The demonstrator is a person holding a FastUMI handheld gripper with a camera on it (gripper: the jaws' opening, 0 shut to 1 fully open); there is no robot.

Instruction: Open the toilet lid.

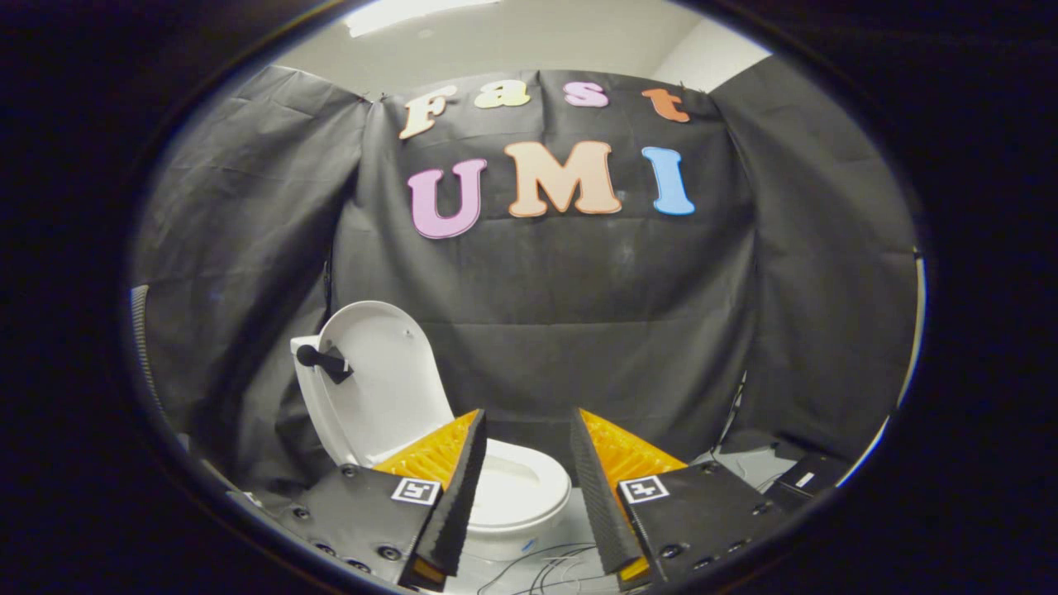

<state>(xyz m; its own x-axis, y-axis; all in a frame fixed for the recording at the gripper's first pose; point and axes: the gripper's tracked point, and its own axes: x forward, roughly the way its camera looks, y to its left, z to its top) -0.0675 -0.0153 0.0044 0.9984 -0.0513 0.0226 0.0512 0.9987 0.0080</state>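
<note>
One toilet (504, 504) stands on the pale floor (570, 537) in front of the black cloth wall (579, 314), partly seen between and beyond the two fingers of the gripper (526, 421). Its one lid (384, 380) is already raised, standing near upright against the cistern side, its pale inner face turned toward the camera. One dark handle (322, 361), a short bar ending in a round knob, juts from the left edge of the lid. Below the lid, one seat ring (517, 483) lies flat on the bowl, its opening showing just ahead of the left finger. The gripper's two fingers (459, 496) stand well apart with a clear gap between them and press on nothing; the lid lies beyond and to the left of the left finger, not touching it. Each finger mount carries one square printed marker, two in all (416, 491). A few thin wires (537, 566) lie loose on the floor between the finger bases. One dark flat box (806, 475) rests on the floor beyond the right finger.
</note>
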